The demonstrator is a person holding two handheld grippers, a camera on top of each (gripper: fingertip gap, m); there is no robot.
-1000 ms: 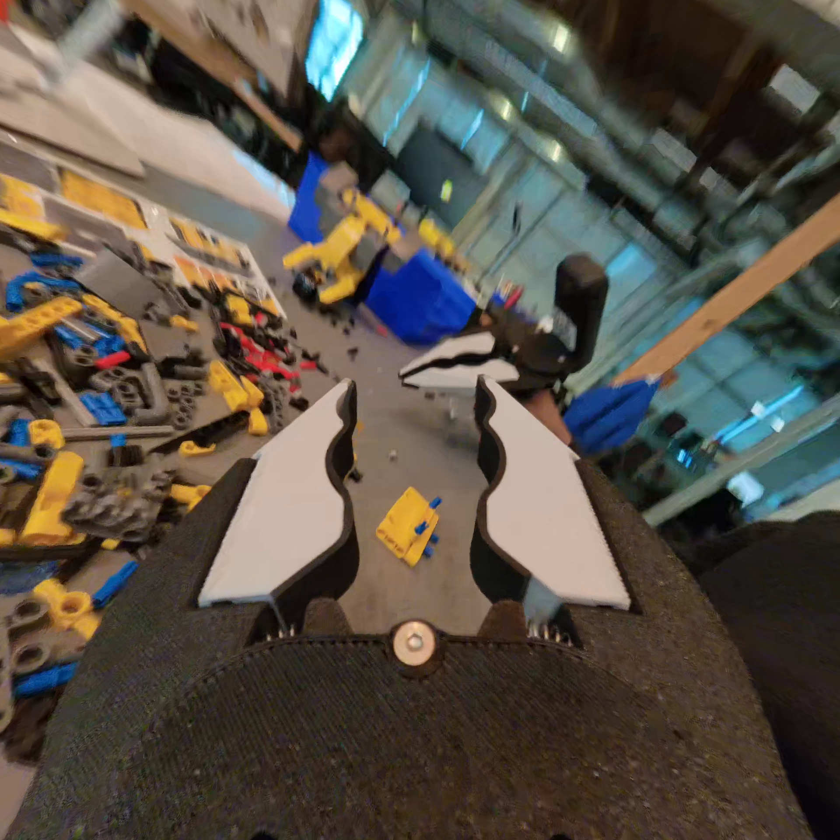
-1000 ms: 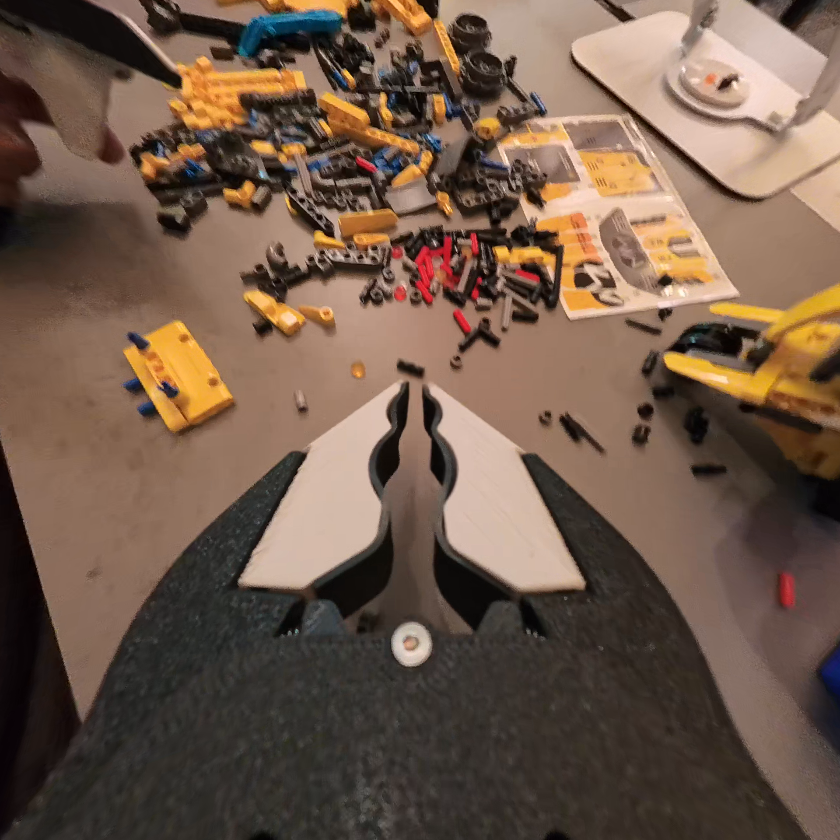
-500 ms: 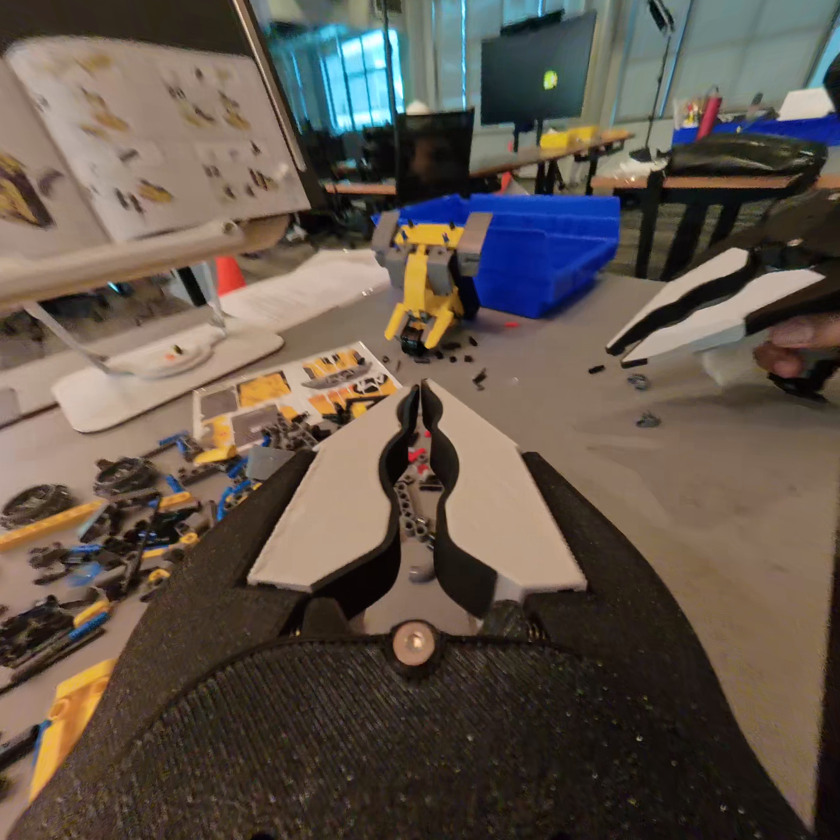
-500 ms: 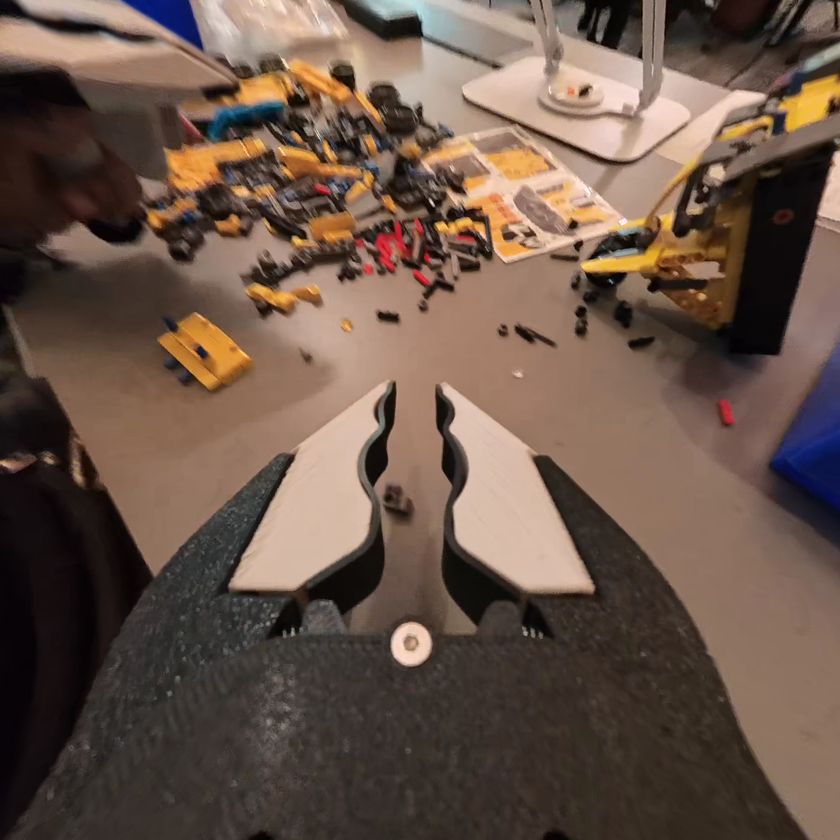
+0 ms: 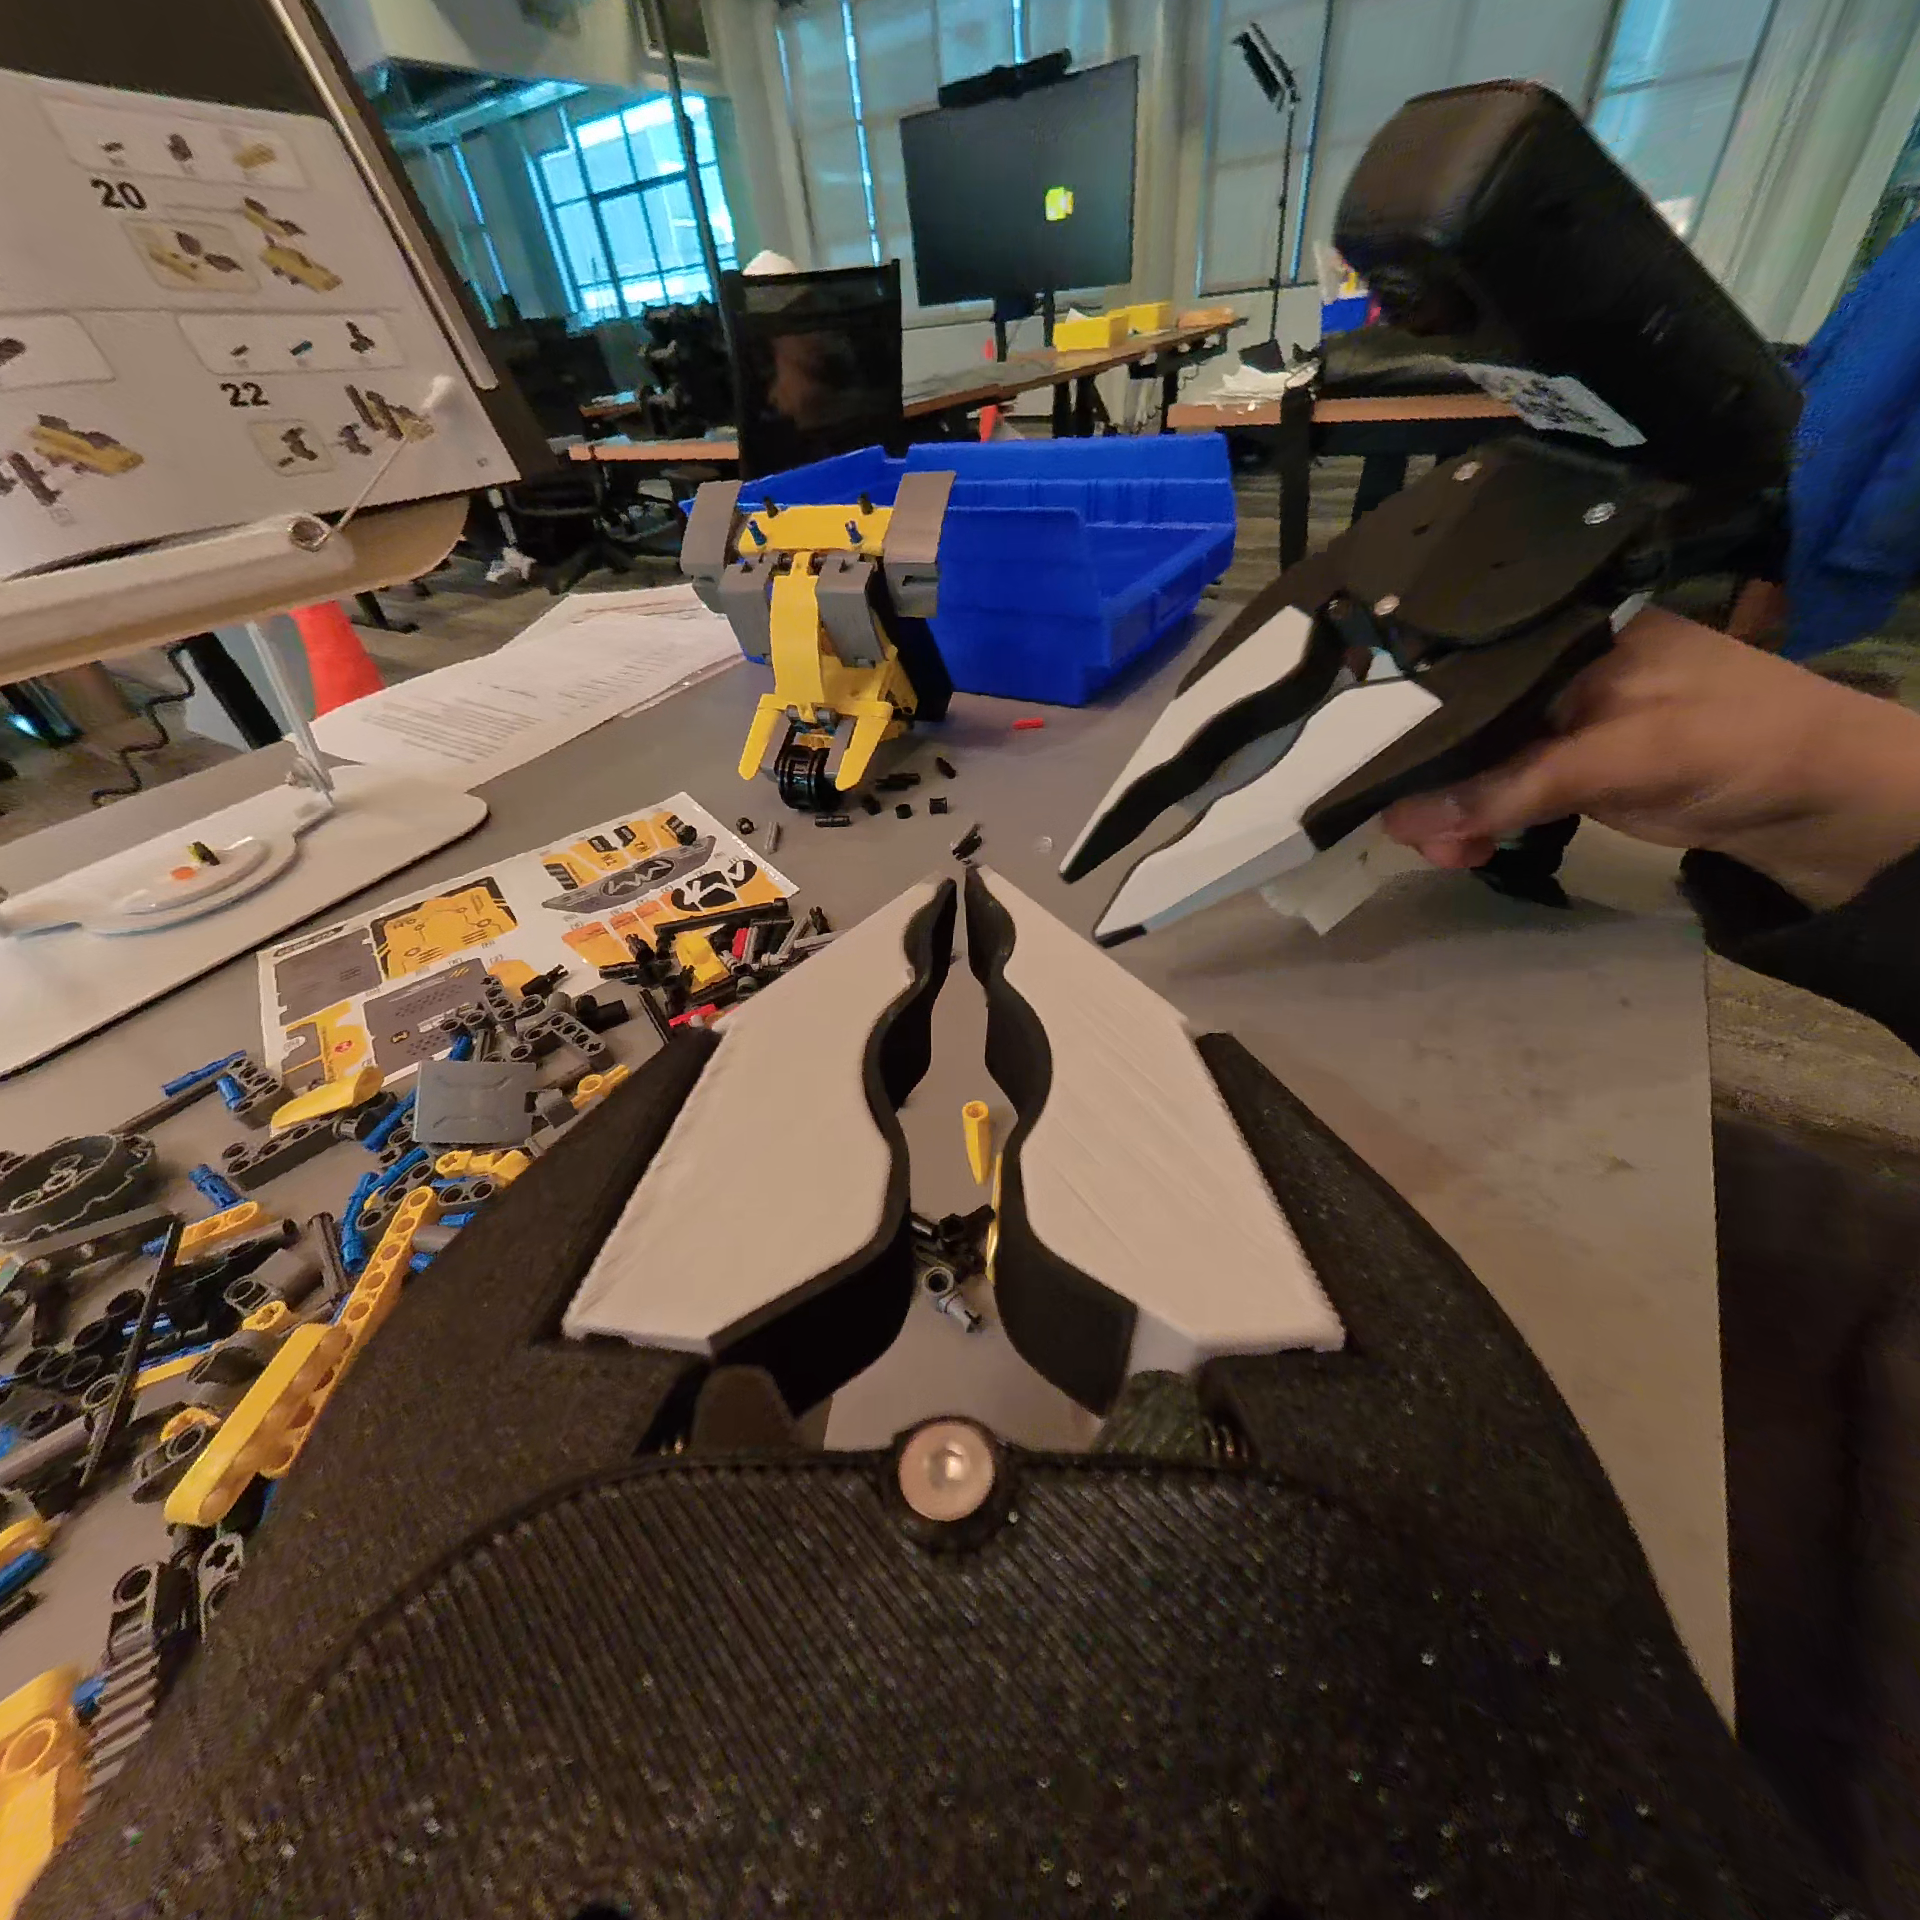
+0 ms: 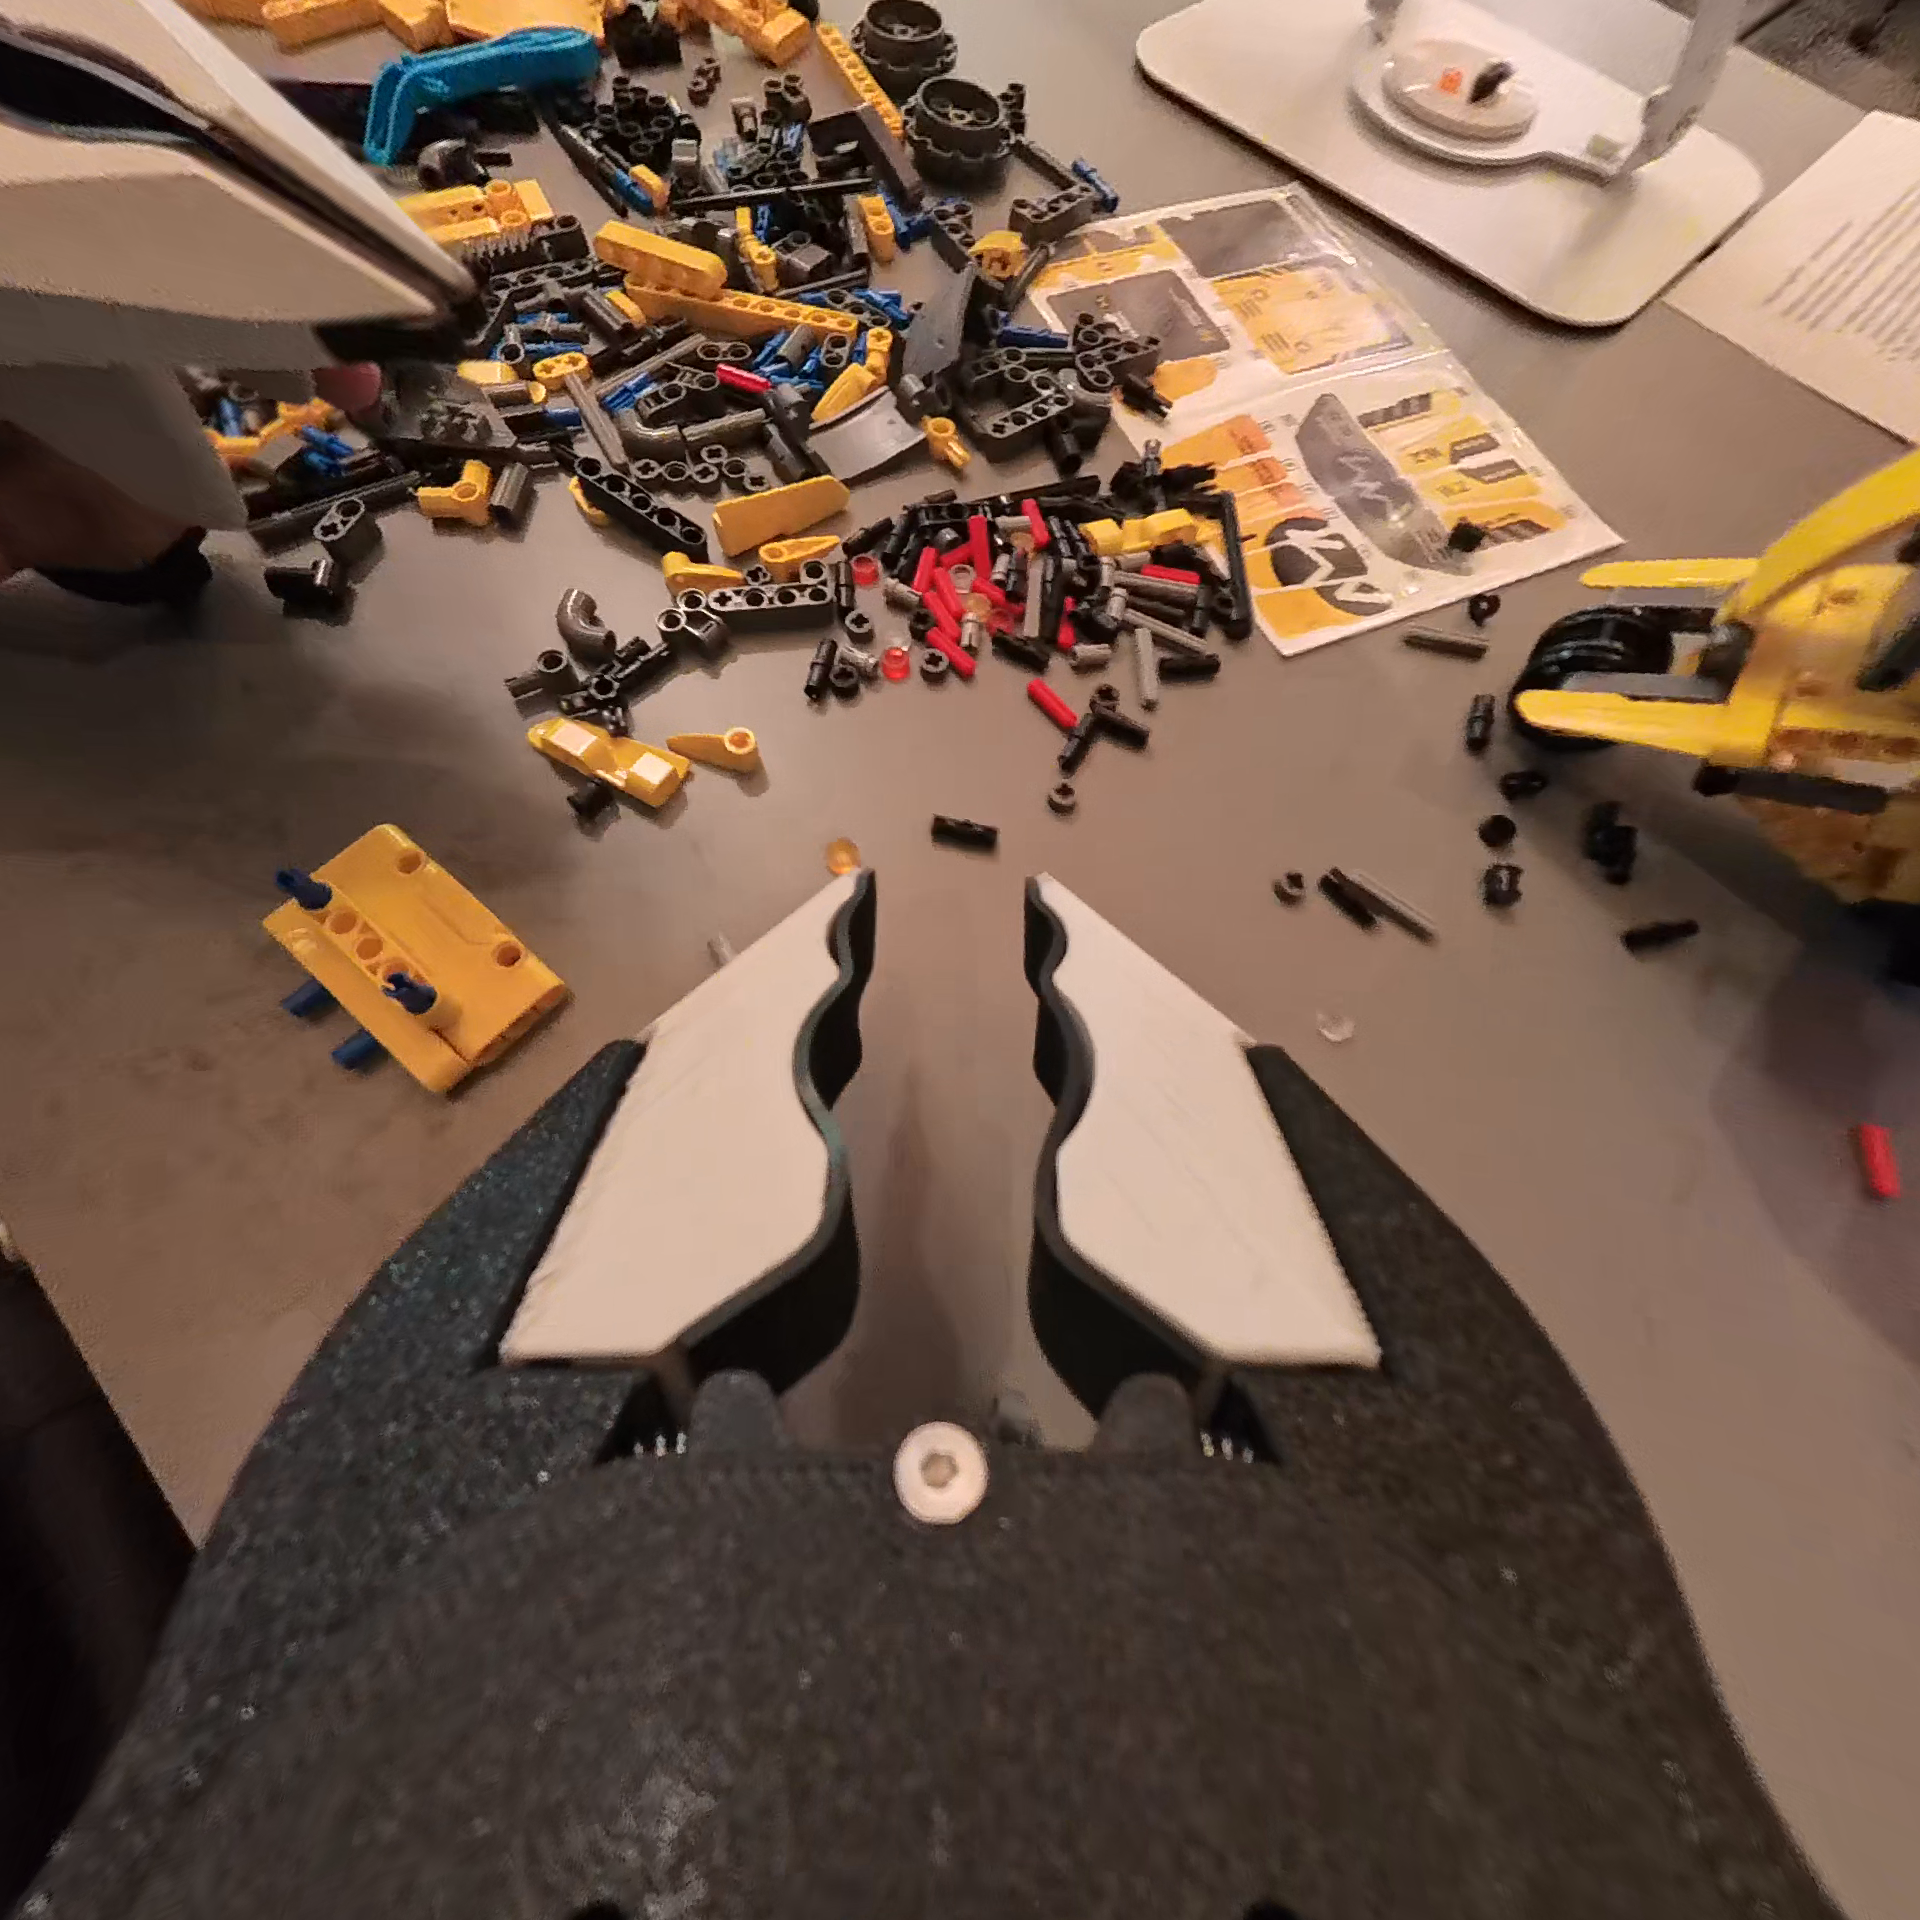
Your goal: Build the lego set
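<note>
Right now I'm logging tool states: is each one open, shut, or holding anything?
Left tool: shut, tips nearly touching, nothing gripped.
Right tool: open, empty, above the table.

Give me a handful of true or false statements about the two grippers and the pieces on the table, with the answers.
1. The right gripper is open and holds nothing. True.
2. The left gripper is wide open. False: its tips nearly touch.
3. The yellow panel with blue pins lies apart from the big pile of loose pieces. True.
4. The sticker sheet lies inside the blue bin. False: it lies flat on the table.
5. The half-built yellow model stands in front of the bin. True.
</note>
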